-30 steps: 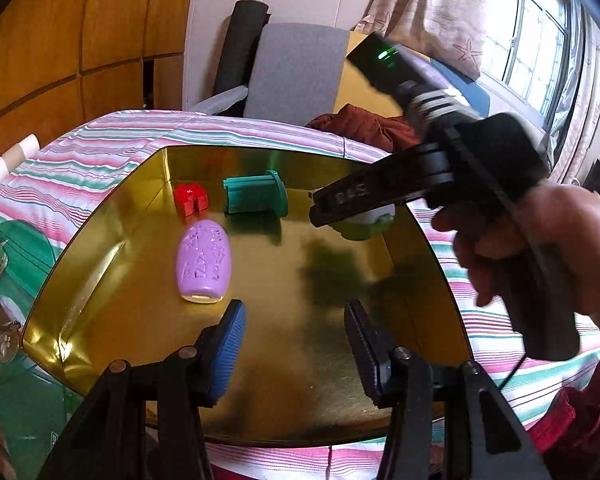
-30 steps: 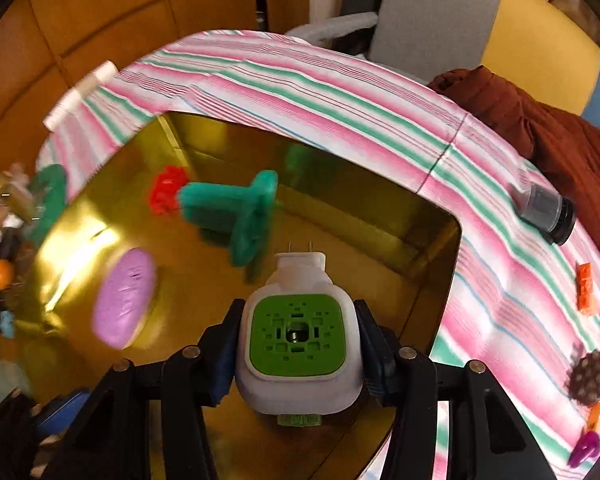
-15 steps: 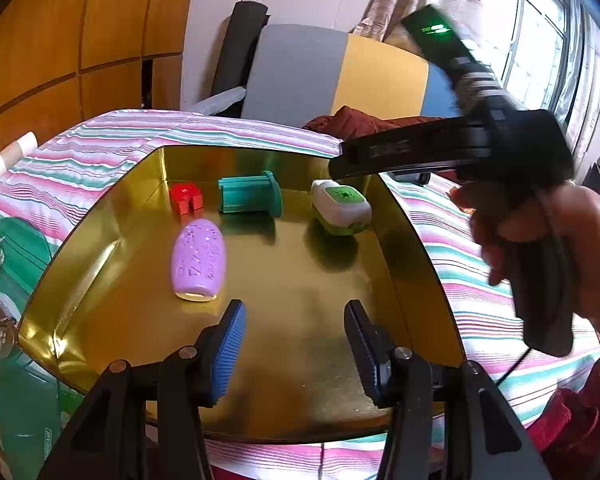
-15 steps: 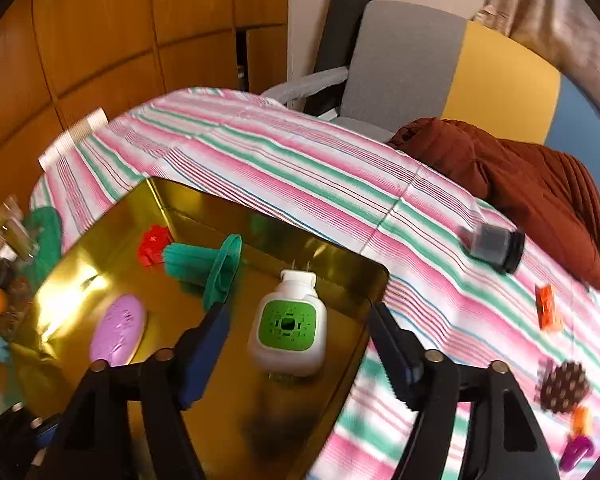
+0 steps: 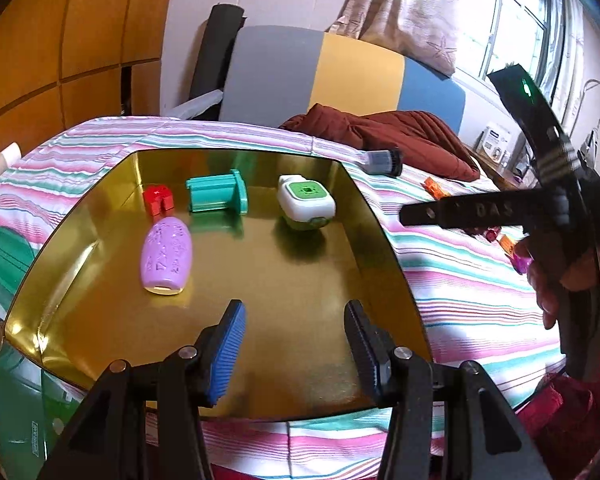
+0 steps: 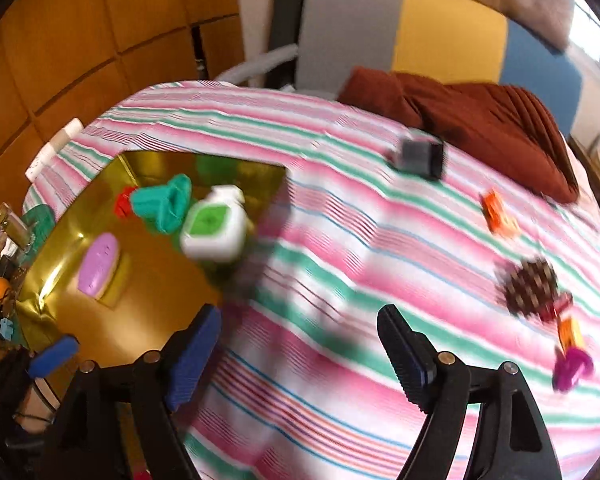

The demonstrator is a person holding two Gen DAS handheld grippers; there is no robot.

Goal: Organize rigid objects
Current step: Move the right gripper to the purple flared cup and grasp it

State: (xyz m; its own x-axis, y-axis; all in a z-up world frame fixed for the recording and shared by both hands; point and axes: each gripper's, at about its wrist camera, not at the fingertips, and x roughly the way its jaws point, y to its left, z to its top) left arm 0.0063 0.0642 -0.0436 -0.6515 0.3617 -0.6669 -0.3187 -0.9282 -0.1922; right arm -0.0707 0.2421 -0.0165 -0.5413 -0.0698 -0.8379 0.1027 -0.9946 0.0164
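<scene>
- Striped cloth [image 5: 440,280], pink, green and white, covers the desk; gold tray [image 5: 300,344] sits on it.
- In tray: plug-in [image 5: 306,202], teal piece [image 5: 216,196], red block [image 5: 158,199], lilac case [image 5: 166,256].
- Left tool [image 5: 294,346] gapes over the tray, empty.
- Right tool [image 6: 300,360] has just been opening; nothing between its jaws, cloth below.
- Loose on cloth: pinecone [image 6: 532,286], orange bit [image 6: 498,210].
- Behind: wood panels [image 5: 80,40], window [image 5: 512,28].
</scene>
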